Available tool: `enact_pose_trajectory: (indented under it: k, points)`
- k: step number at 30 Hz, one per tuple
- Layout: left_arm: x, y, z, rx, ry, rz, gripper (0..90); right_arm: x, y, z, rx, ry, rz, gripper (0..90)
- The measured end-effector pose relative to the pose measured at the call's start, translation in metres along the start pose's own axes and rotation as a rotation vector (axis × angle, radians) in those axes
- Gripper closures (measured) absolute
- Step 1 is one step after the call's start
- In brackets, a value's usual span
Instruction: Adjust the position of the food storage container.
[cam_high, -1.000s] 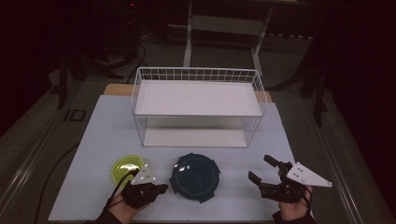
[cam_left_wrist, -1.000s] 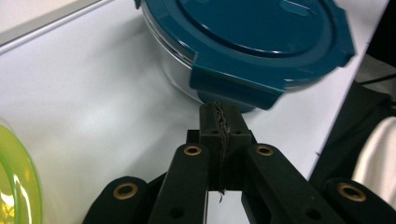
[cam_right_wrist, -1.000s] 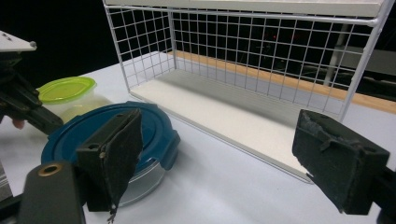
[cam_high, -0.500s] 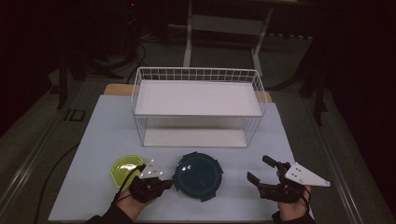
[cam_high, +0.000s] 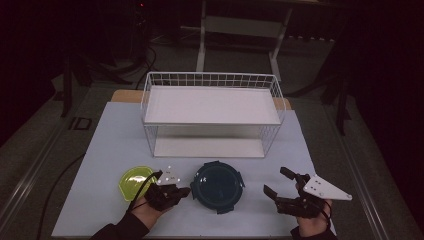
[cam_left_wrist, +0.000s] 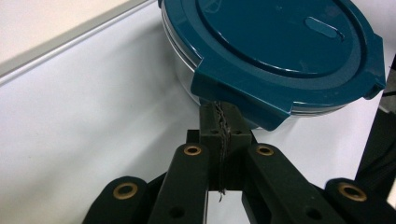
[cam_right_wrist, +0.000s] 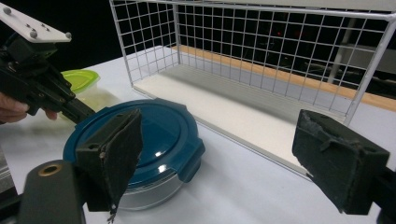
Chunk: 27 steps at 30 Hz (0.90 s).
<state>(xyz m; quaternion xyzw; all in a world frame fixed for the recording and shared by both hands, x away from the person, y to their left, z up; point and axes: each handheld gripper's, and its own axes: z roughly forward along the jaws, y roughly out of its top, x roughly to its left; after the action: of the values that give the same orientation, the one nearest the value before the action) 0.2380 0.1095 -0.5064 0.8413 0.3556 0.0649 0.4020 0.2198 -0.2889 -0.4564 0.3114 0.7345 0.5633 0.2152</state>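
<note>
A round clear container with a dark teal clip-on lid (cam_high: 217, 186) sits at the front middle of the white table sheet (cam_high: 112, 145). My left gripper (cam_high: 181, 192) is shut, its tips at the container's left rim. In the left gripper view the shut jaws (cam_left_wrist: 219, 119) sit just under a corner flap of the teal lid (cam_left_wrist: 280, 46), with nothing between them. My right gripper (cam_high: 281, 183) stands open to the right of the container, apart from it. In the right gripper view its wide jaws (cam_right_wrist: 224, 158) point at the container (cam_right_wrist: 140, 140), and the left gripper (cam_right_wrist: 86, 113) touches its far side.
A small container with a yellow-green lid (cam_high: 134, 181) lies left of the left hand, also visible as the yellow-green lid (cam_right_wrist: 80, 78). A white two-level wire rack (cam_high: 212, 112) stands across the back middle of the sheet. A cable trails off the table's left front.
My left gripper has slid right from beside the yellow-green container to the teal lid's left rim, staying shut. The right gripper has kept still and open.
</note>
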Motion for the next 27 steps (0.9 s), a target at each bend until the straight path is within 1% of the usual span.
enact_pose_trajectory:
  k: [1, 4, 5, 8, 9, 11, 12, 13, 14, 17, 19, 20, 21, 23, 27]
  points:
    - [0.001, 0.0, 0.002, 0.008, 0.012, -0.002, 88.7, 0.0, 0.0, 0.0, 0.001, 0.001, 0.003, 15.9]
    - [0.002, 0.001, 0.004, 0.021, 0.013, -0.008, 88.7, 0.0, 0.0, 0.0, 0.001, 0.001, 0.005, 15.9]
    - [0.0, 0.0, 0.01, 0.042, 0.006, -0.001, 88.7, 0.0, 0.0, 0.0, 0.001, 0.001, 0.005, 15.9]
    - [-0.002, 0.0, 0.013, 0.038, 0.001, -0.009, 88.7, 0.0, 0.0, 0.0, 0.0, 0.001, 0.003, 15.9]
    - [-0.001, 0.003, 0.012, 0.039, 0.009, -0.018, 88.7, -0.001, 0.0, 0.0, 0.0, 0.002, 0.004, 15.9]
    - [-0.001, 0.005, 0.011, 0.044, 0.015, -0.02, 88.6, -0.001, 0.0, 0.0, 0.0, 0.002, 0.007, 15.9]
    - [0.001, 0.005, 0.009, 0.028, 0.02, -0.03, 88.6, -0.001, 0.0, 0.0, -0.001, 0.002, 0.008, 15.9]
    - [0.001, 0.005, 0.009, 0.028, 0.02, -0.03, 88.6, -0.001, 0.0, -0.001, -0.003, 0.003, 0.009, 15.9]
    - [0.0, 0.006, 0.005, 0.011, 0.019, -0.035, 88.7, -0.001, 0.0, -0.001, -0.004, 0.003, 0.008, 15.9]
    - [-0.002, 0.009, 0.004, 0.007, 0.024, -0.021, 88.7, -0.001, -0.001, -0.001, 0.0, 0.006, 0.013, 15.9]
    - [-0.002, 0.009, 0.004, 0.008, 0.02, -0.023, 88.7, -0.001, -0.001, 0.0, 0.002, 0.009, 0.012, 15.9]
    - [-0.002, 0.01, 0.005, 0.01, 0.02, -0.027, 88.7, -0.001, -0.001, 0.0, 0.003, 0.008, 0.01, 15.9]
    - [-0.003, 0.011, 0.005, 0.01, 0.018, -0.017, 88.7, 0.0, -0.001, 0.0, 0.002, 0.009, 0.01, 15.9]
    - [-0.005, 0.014, 0.007, 0.004, 0.006, -0.012, 88.7, 0.0, 0.0, 0.0, 0.001, 0.007, 0.006, 15.9]
    - [-0.007, 0.02, 0.012, 0.008, 0.003, 0.002, 88.7, 0.0, -0.001, 0.001, -0.002, 0.011, 0.013, 15.8]
